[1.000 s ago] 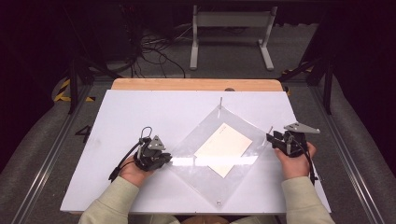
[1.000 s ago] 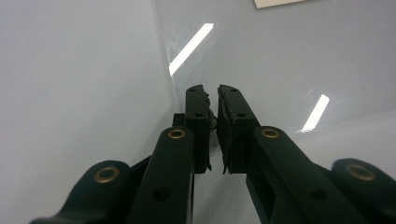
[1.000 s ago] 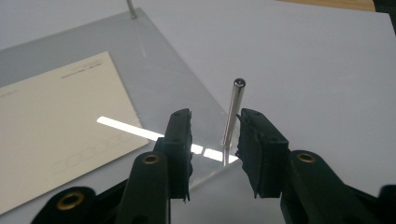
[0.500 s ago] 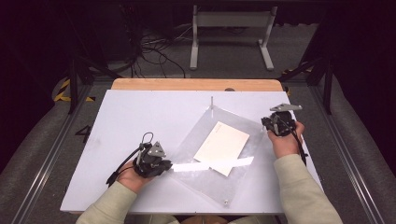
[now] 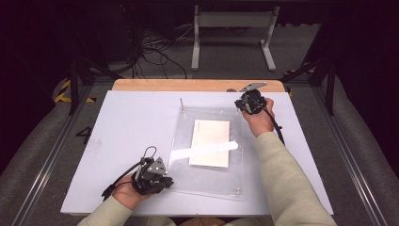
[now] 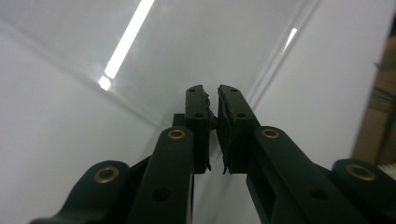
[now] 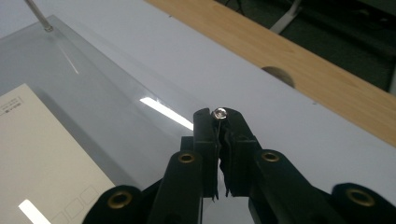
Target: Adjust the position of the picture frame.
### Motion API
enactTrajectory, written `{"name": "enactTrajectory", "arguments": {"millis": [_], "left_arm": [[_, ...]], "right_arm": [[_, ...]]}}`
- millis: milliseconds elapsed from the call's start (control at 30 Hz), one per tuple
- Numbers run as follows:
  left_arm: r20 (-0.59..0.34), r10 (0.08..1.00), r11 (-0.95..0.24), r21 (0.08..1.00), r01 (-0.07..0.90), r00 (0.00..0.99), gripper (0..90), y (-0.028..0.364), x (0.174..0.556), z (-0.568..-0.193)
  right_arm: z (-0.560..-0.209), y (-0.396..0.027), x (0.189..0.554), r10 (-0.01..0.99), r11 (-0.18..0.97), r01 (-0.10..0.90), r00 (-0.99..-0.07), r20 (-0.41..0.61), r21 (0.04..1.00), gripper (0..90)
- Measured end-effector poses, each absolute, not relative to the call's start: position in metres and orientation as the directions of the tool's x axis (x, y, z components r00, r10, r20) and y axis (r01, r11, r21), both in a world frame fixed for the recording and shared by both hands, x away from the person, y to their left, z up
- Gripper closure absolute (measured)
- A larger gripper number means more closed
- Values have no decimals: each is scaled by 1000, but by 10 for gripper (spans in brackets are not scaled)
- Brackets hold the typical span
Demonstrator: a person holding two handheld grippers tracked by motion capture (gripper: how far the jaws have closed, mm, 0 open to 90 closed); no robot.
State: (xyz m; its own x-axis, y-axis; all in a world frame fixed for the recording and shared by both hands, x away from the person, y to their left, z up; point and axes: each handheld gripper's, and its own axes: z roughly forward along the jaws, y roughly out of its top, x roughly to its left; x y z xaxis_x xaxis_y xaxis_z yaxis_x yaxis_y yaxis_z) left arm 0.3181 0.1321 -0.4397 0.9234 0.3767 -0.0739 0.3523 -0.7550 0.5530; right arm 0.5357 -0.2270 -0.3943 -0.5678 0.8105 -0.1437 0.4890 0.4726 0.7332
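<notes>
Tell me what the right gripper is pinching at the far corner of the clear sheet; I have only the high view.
Observer: The right gripper is shut on a metal pin. The pin's round silver head sits between the jaw tips.
Operator: Check the left gripper next.
Observer: Its jaws are closed to a thin slit over the clear sheet. I cannot tell whether they pinch anything.
Operator: Describe the white card.
Observer: It bears small printed boxes near its edges.
</notes>
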Motion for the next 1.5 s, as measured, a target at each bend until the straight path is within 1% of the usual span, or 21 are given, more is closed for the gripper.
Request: {"name": "enactTrajectory", "arguments": {"millis": [67, 133, 233, 300, 400, 467, 533, 633, 767, 933, 1000, 1033, 1067, 1100, 1133, 1200, 1233, 1267, 1400, 1433, 1500], "left_arm": [[-73, 346, -764, 557, 326, 935, 831, 128, 313, -440], [-63, 343, -770, 553, 318, 937, 835, 126, 310, -439], [-81, 340, -763, 559, 325, 937, 835, 128, 312, -440], [-90, 340, -758, 563, 329, 936, 834, 128, 313, -441], [-80, 339, -763, 559, 323, 937, 834, 127, 313, -440], [-91, 340, -757, 565, 329, 936, 832, 128, 313, -441], [-91, 339, -757, 565, 329, 936, 832, 128, 314, -441], [-91, 339, -753, 570, 328, 936, 831, 129, 313, -441], [-95, 342, -747, 576, 332, 935, 831, 129, 313, -442], [-102, 332, -746, 580, 327, 938, 831, 130, 314, -443], [-101, 329, -745, 583, 324, 939, 831, 130, 314, -443], [-103, 326, -745, 584, 322, 940, 831, 130, 315, -443], [-105, 326, -746, 582, 324, 940, 831, 130, 315, -443], [-103, 327, -748, 578, 324, 939, 831, 130, 315, -442], [-100, 324, -750, 579, 319, 941, 831, 130, 315, -442], [-103, 325, -749, 579, 322, 940, 831, 130, 315, -442], [-107, 324, -747, 580, 324, 940, 832, 130, 315, -442], [-120, 328, -738, 586, 333, 937, 832, 130, 315, -443], [-144, 309, -742, 581, 333, 940, 832, 130, 314, -443], [-164, 276, -750, 579, 319, 947, 831, 130, 312, -443], [-173, 266, -753, 577, 316, 948, 832, 131, 310, -444]], "right_arm": [[-405, -220, 540, 805, 480, 502, -578, -134, 719, 839], [-414, -218, 542, 807, 484, 518, -576, -131, 706, 820], [-413, -224, 533, 823, 428, 525, -563, -78, 736, 766], [-409, -231, 519, 823, 403, 515, -565, -53, 757, 757], [-403, -237, 489, 774, 414, 481, -633, -21, 773, 729], [-401, -238, 464, 716, 437, 457, -698, 8, 774, 715], [-400, -238, 436, 655, 474, 421, -756, 10, 773, 709], [-404, -239, 395, 573, 511, 375, -820, 18, 773, 708], [-414, -242, 343, 511, 511, 358, -858, 59, 782, 704], [-429, -241, 310, 449, 601, 350, -892, 58, 719, 670], [-431, -240, 305, 437, 617, 346, -898, 58, 707, 667], [-438, -239, 296, 405, 664, 321, -914, 37, 675, 681], [-438, -239, 296, 405, 664, 321, -914, 37, 675, 681], [-441, -239, 294, 393, 689, 312, -919, 24, 655, 714], [-441, -239, 294, 393, 689, 312, -919, 24, 655, 714], [-442, -239, 293, 381, 691, 303, -924, 26, 656, 765], [-442, -239, 293, 378, 698, 295, -926, 14, 653, 775], [-441, -239, 292, 383, 699, 292, -924, 4, 653, 812], [-440, -238, 288, 377, 716, 286, -926, -8, 637, 828], [-439, -238, 285, 372, 721, 283, -928, -8, 633, 828], [-439, -239, 282, 366, 725, 281, -931, -6, 629, 828]]}}
